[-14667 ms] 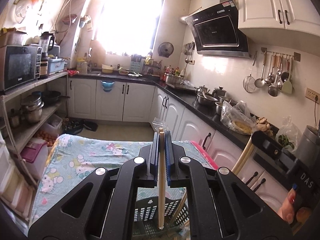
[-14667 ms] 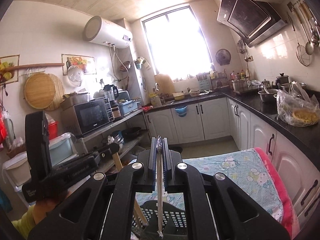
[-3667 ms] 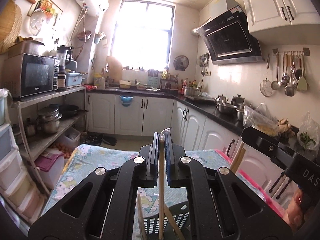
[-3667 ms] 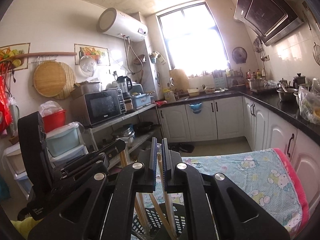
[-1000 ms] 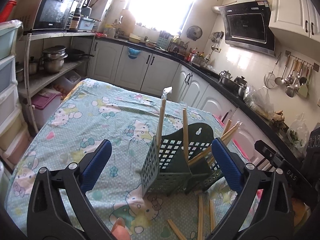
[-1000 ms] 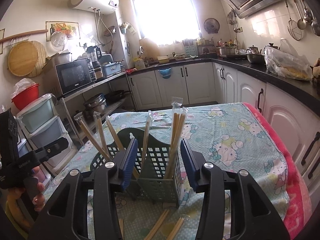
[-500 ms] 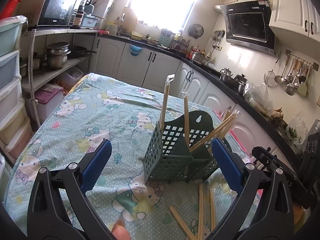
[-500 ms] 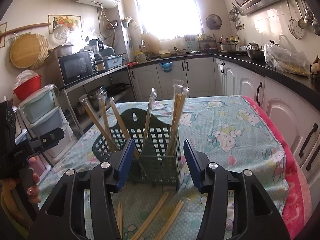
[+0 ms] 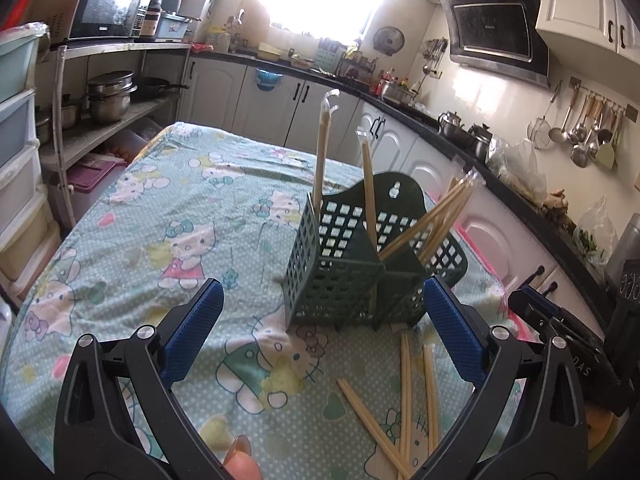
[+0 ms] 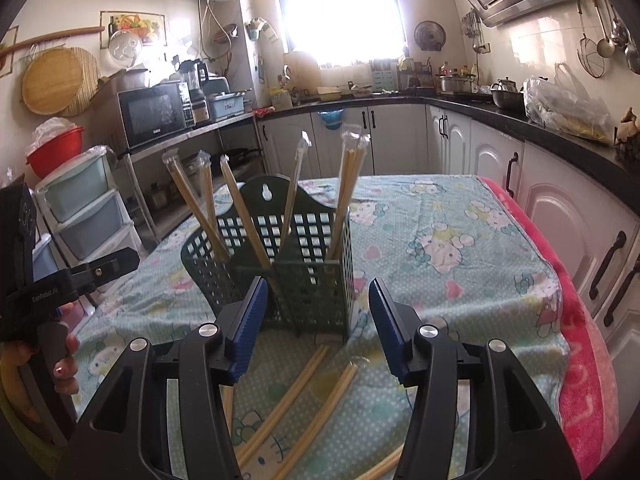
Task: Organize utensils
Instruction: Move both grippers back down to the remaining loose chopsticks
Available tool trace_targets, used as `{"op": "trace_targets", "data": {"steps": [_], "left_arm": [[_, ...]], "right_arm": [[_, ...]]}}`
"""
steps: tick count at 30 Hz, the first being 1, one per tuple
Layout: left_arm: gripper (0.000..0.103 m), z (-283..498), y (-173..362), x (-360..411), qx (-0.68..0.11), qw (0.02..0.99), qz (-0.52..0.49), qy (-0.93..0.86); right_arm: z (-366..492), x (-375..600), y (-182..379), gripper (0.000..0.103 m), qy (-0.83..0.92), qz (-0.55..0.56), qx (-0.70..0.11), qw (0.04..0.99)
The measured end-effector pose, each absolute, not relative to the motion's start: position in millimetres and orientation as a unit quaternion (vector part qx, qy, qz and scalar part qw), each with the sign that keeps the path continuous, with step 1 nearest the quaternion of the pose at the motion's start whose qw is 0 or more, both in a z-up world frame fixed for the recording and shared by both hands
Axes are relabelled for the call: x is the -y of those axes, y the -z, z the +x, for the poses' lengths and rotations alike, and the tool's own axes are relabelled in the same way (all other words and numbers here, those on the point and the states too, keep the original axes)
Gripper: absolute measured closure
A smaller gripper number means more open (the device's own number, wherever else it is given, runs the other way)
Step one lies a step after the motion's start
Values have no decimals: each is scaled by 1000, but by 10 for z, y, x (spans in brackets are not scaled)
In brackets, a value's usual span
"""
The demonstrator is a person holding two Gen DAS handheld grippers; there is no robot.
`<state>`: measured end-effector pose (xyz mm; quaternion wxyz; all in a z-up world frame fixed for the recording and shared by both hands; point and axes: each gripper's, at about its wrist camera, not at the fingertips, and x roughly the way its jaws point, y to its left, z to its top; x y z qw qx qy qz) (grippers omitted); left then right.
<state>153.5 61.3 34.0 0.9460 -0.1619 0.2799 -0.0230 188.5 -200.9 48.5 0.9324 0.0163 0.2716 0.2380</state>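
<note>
My left gripper point(image 9: 320, 328) gapes wide, empty; my right gripper point(image 10: 316, 326), jaws just widening, grasps nothing; both tilt down toward loose chopsticks point(image 10: 296, 392) on the tablecloth point(image 9: 180, 200), presumably next; beyond, the green caddy point(image 10: 288, 264) props sorted pairs upright

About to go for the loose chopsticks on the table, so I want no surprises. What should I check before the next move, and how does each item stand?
1. Left tool open and empty: ok.
2. Right tool open and empty: ok; its jaws have just been opening.
3. Green holder upright on the tablecloth: ok.
4. Loose wrapped chopsticks lying flat in front of the holder, unobstructed: ok.
5. Room left in the holder's compartments: cannot tell.
6. Standing chopsticks settled: not ok, several lean steeply outward.
</note>
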Motion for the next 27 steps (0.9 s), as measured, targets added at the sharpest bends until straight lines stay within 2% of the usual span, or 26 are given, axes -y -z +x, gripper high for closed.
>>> {"op": "trace_targets", "data": {"steps": [27], "left_arm": [[11,1606,133,-81,-368,921,-108,66]], "right_arm": [[1844,2232,41,52,-215,7,-345,914]]}}
